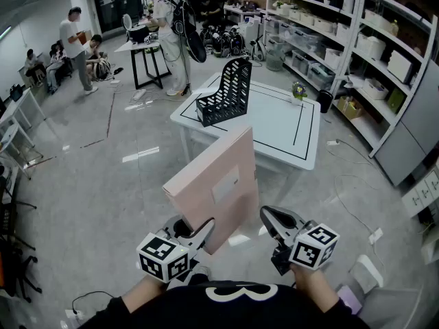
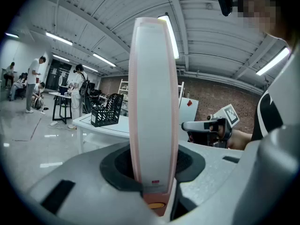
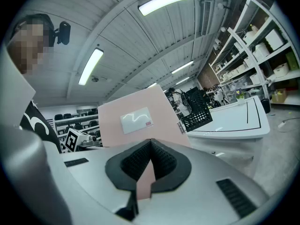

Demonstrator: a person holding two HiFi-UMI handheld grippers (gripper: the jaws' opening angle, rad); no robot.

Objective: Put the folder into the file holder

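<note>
The folder (image 1: 212,184) – likely light, stiff, prone to swaying – is being clamped by its bottom edge in the left gripper (image 1: 201,232), well short of the file holder (image 1: 225,94), the right gripper (image 1: 269,218) being held closed, empty.

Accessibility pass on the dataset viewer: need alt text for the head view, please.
The left gripper grips a pink folder by its lower edge, the right gripper close beside it. Ahead, a black mesh file holder stands on a white table; people work in the background.
</note>
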